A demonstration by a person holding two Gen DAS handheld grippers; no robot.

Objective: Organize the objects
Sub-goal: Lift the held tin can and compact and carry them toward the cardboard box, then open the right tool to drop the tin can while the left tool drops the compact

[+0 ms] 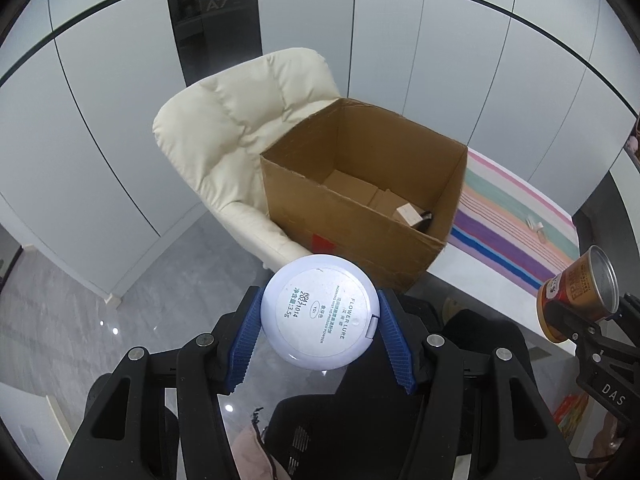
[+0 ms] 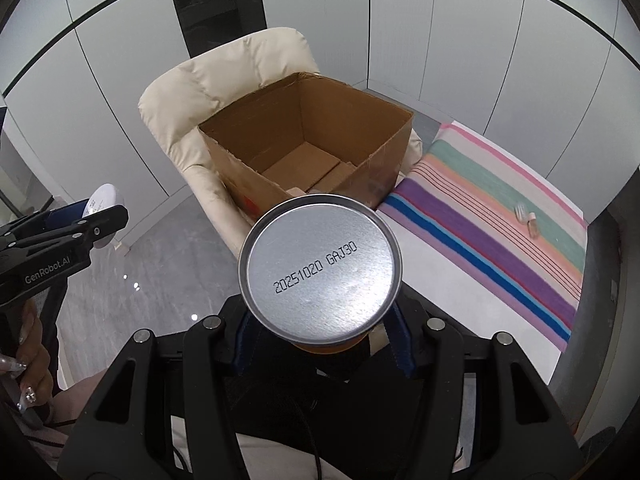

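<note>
My left gripper [image 1: 320, 332] is shut on a round white powder compact [image 1: 320, 312], its labelled underside facing the camera; its blue pads [image 1: 246, 340] press both sides. My right gripper [image 2: 320, 332] is shut on a brown can [image 2: 320, 268], its silver base with a date stamp facing the camera. The can also shows at the right edge of the left wrist view [image 1: 576, 296]. Both are held in the air in front of an open cardboard box [image 1: 360, 216] [image 2: 308, 152] on a cream armchair. A small tan item [image 1: 410, 214] lies inside the box.
The cream armchair [image 1: 224, 140] [image 2: 180, 92] stands on a grey glossy floor. A striped cloth [image 1: 516, 216] [image 2: 492, 208] covers a white table to the right, with a small pale object [image 2: 528, 218] on it. White wall panels stand behind.
</note>
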